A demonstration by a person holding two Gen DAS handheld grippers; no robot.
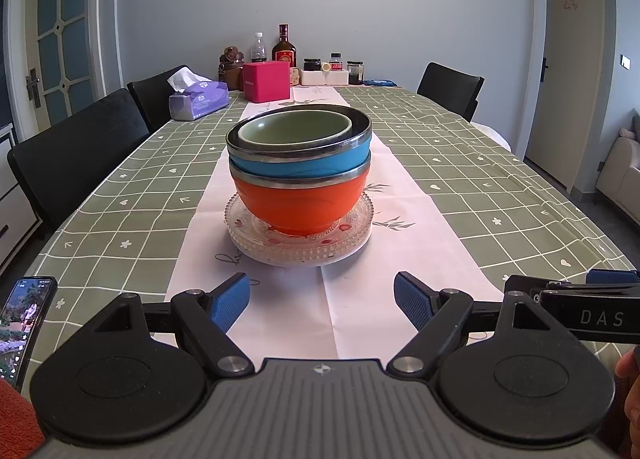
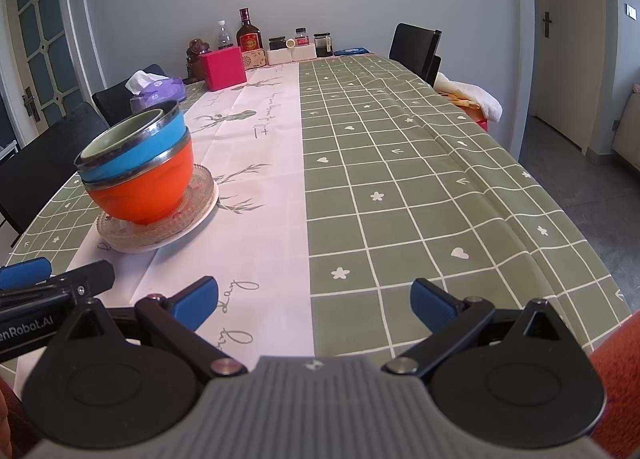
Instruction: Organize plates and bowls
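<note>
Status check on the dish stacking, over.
Left gripper open, empty; right gripper open, empty. Green bowl in blue bowl in orange bowl, on stacked plates. Nothing between grippers and stack.

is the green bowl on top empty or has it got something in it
Empty as far as visible: the green bowl shows a bare inner wall; its bottom is hidden.
</note>
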